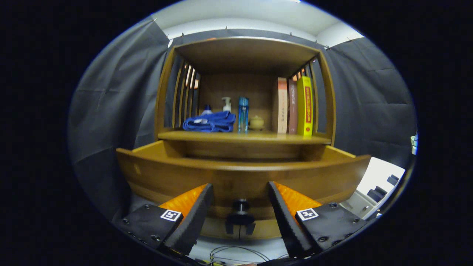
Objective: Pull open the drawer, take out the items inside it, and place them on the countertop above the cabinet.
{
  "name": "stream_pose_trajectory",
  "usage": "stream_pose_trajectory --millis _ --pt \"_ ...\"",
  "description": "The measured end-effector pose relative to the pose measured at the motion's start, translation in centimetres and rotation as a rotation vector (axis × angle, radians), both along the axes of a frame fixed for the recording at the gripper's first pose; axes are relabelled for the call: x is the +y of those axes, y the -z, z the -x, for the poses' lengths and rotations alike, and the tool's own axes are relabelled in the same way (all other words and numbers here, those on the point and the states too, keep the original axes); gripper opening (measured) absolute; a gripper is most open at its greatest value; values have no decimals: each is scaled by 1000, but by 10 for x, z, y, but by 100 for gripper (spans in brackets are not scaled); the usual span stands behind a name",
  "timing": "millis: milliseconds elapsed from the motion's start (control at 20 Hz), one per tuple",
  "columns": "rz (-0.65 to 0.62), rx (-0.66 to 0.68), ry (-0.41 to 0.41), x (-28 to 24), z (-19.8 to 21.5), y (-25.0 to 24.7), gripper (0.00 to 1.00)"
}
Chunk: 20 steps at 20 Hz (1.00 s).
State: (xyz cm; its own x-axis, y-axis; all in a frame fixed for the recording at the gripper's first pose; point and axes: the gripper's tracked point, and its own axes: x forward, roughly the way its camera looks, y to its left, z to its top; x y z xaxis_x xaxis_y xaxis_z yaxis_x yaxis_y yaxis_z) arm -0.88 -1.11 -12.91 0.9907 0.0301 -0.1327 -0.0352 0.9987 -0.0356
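The drawer (240,173) of the wooden cabinet (244,92) stands pulled out toward me, its curved front panel spanning the near scene just beyond my tool (240,207). From this low angle I cannot see what lies inside it. A dark knob (241,205) sits at the centre of the drawer front, in the gap between the tool's two fingers (196,214), which stand wide apart and touch nothing; the knob is clear of both.

Above the drawer, the cabinet's countertop (258,138) forms the floor of an open compartment with slatted sides. On its left lies a folded blue cloth (210,122), with a small bottle (206,109) just behind it and a white pump bottle (226,104) farther back. A tall blue bottle (243,114) stands upright right of the cloth, and a small lidded jar (256,122) sits just beside it. Three books (295,107) stand upright against the right side, the yellow one nearest.

Grey cloth walls (111,111) enclose the booth on both sides. Thin cables (236,253) lie on the floor below the tool.
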Motion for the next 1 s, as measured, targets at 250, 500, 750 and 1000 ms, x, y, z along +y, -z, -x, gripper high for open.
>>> stream_pose_trajectory --millis 250,500,750,1000 --pt "0 -121 13 -9 -45 -101 98" --pt "38 -74 41 -10 -109 -137 98" --pt "89 279 -52 24 -151 -42 99" --pt "28 563 -56 32 -146 67 99"
